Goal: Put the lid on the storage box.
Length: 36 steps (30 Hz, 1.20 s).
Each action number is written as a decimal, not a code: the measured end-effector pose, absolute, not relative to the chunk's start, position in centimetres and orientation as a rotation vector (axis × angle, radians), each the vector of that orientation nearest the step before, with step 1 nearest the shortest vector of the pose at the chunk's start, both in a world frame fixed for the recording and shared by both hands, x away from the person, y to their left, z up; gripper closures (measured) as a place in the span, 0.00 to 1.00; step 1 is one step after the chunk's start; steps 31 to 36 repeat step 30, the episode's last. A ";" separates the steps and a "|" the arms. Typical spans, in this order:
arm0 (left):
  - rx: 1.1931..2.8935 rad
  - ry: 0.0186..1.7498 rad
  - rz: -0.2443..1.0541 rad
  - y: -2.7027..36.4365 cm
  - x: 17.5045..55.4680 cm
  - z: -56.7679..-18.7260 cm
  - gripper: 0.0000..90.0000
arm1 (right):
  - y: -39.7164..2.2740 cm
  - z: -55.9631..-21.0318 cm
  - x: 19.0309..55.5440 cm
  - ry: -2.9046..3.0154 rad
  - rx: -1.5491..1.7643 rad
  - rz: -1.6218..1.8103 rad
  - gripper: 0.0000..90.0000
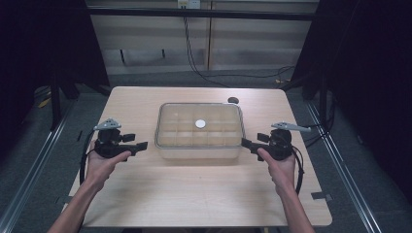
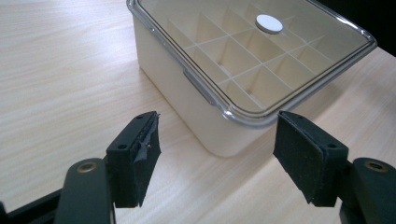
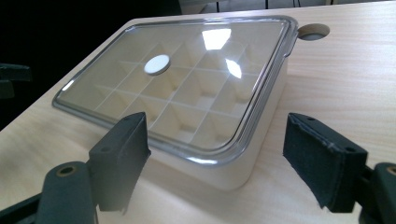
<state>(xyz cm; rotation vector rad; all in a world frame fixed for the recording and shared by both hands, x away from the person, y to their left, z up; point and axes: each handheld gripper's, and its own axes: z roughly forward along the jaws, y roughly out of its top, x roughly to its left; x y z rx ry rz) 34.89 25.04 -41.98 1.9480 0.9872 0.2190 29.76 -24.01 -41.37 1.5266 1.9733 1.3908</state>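
A cream compartment box (image 1: 199, 148) with a clear lid (image 1: 200, 125) and a white round knob (image 1: 200, 124) sits mid-table. My left gripper (image 1: 141, 145) is held just off the box's left end, pointing at it, jaws open and empty. In the left gripper view the box's near corner (image 2: 224, 140) lies a little beyond the open gripper (image 2: 217, 156). My right gripper (image 1: 246, 142) faces the box's right end, also open. In the right gripper view the box corner (image 3: 233, 172) sits between and just past the open gripper (image 3: 215, 158), apart from the pads (image 3: 322, 158).
The wooden table (image 1: 194, 194) has a round cable hole (image 1: 233, 100) behind the box at the right. Dark curtains flank both sides, and metal floor rails (image 1: 29, 170) run along the table. A black cable (image 1: 192, 58) hangs at the back wall.
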 end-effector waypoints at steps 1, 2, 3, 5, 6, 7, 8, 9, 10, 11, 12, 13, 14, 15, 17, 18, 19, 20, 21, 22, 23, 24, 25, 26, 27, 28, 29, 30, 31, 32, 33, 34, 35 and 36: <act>1.948 0.989 0.219 25.2 34.6 -42.1 0.34 | -24.0 -41.4 29.8 1.973 1.527 1.391 0.25; 1.948 0.994 0.228 25.3 34.4 -42.2 0.34 | -24.0 -41.6 29.1 1.982 1.516 1.379 0.25; 1.949 0.996 0.229 25.5 34.1 -42.2 0.34 | -24.0 -41.6 29.1 1.982 1.516 1.379 0.25; 1.957 0.997 0.231 25.8 33.7 -42.5 0.34 | -24.1 -41.8 28.4 1.991 1.515 1.378 0.25; 1.953 1.002 0.233 25.9 33.3 -42.6 0.34 | -24.1 -41.9 28.0 1.992 1.512 1.385 0.26; 1.954 0.999 0.237 26.0 33.0 -42.7 0.33 | -24.2 -42.2 27.4 1.991 1.508 1.377 0.26; 1.941 1.004 0.226 26.1 32.5 -43.0 0.33 | -24.2 -42.2 27.4 1.991 1.508 1.377 0.26; 1.952 0.999 0.227 26.2 32.1 -43.3 0.33 | -24.3 -42.3 27.0 1.995 1.503 1.366 0.26; 1.964 0.992 0.226 26.2 31.7 -43.6 0.33 | -24.5 -42.5 26.4 1.988 1.514 1.358 0.26; 1.965 0.988 0.222 26.4 31.3 -43.8 0.33 | -24.5 -42.5 26.4 1.988 1.514 1.358 0.26; 1.955 0.992 0.220 26.5 31.0 -44.0 0.33 | -24.6 -42.7 26.0 1.987 1.515 1.359 0.27; 1.961 0.984 0.211 26.7 30.6 -44.2 0.35 | -24.7 -42.8 25.7 1.986 1.514 1.348 0.28; 1.974 0.984 0.188 26.8 30.4 -44.4 0.36 | -24.8 -42.9 25.4 1.975 1.516 1.345 0.28; 1.981 0.988 0.179 27.0 30.1 -44.5 0.36 | -25.1 -43.1 24.9 1.972 1.528 1.352 0.29; 1.983 0.996 0.171 27.4 29.4 -44.7 0.36 | -25.2 -43.2 24.6 1.970 1.528 1.347 0.29; 1.982 0.999 0.164 27.6 29.0 -44.9 0.36 | -25.3 -43.3 24.3 1.965 1.532 1.346 0.29; 1.984 1.003 0.159 27.8 28.6 -45.0 0.36 | -25.4 -43.4 23.9 1.965 1.534 1.348 0.30; 1.985 1.012 0.156 28.0 28.2 -45.1 0.36 | -25.5 -43.6 23.6 1.963 1.537 1.347 0.30; 1.985 1.015 0.146 28.2 27.8 -45.3 0.36 | -25.6 -43.7 23.2 1.965 1.540 1.352 0.31; 1.987 1.024 0.141 28.3 27.6 -45.5 0.34 | -25.8 -44.1 22.6 1.966 1.546 1.346 0.31; 1.990 1.042 0.131 28.4 27.5 -45.9 0.34 | -25.8 -44.1 22.6 1.966 1.546 1.346 0.31; 1.997 1.052 0.130 28.5 27.4 -46.2 0.34 | -25.9 -44.4 22.4 1.969 1.553 1.342 0.32; 1.995 1.057 0.129 28.6 27.2 -46.4 0.34 | -26.0 -44.6 22.2 1.972 1.560 1.341 0.32; 1.989 1.065 0.114 28.7 27.1 -46.7 0.34 | -26.1 -45.0 21.7 1.974 1.570 1.349 0.32; 1.993 1.065 0.107 28.8 26.9 -46.9 0.34 | -26.1 -45.0 21.7 1.974 1.570 1.349 0.32; 1.991 1.076 0.110 28.8 26.8 -47.1 0.34 | -26.2 -45.1 21.5 1.970 1.572 1.377 0.33; 1.998 1.074 0.116 28.9 26.6 -47.3 0.34 | -26.3 -45.2 21.5 1.974 1.571 1.405 0.33; 1.996 1.074 0.119 28.8 26.5 -47.3 0.35 | -26.4 -45.4 21.5 1.973 1.572 1.387 0.32; 1.996 1.074 0.119 28.8 26.5 -47.3 0.35 | -26.4 -45.4 21.5 1.973 1.572 1.387 0.32; 1.996 1.074 0.119 28.8 26.5 -47.3 0.35 | -26.4 -45.4 21.5 1.973 1.572 1.387 0.32; 1.996 1.074 0.119 28.8 26.5 -47.3 0.35 | -26.4 -45.4 21.5 1.973 1.572 1.387 0.32; 1.996 1.074 0.119 28.8 26.5 -47.3 0.35 | -26.4 -45.4 21.5 1.973 1.572 1.387 0.32; 1.996 1.074 0.119 28.8 26.5 -47.3 0.35 | -26.4 -45.4 21.5 1.973 1.572 1.387 0.32; 1.996 1.074 0.119 28.8 26.5 -47.3 0.35 | -26.4 -45.4 21.5 1.973 1.572 1.387 0.32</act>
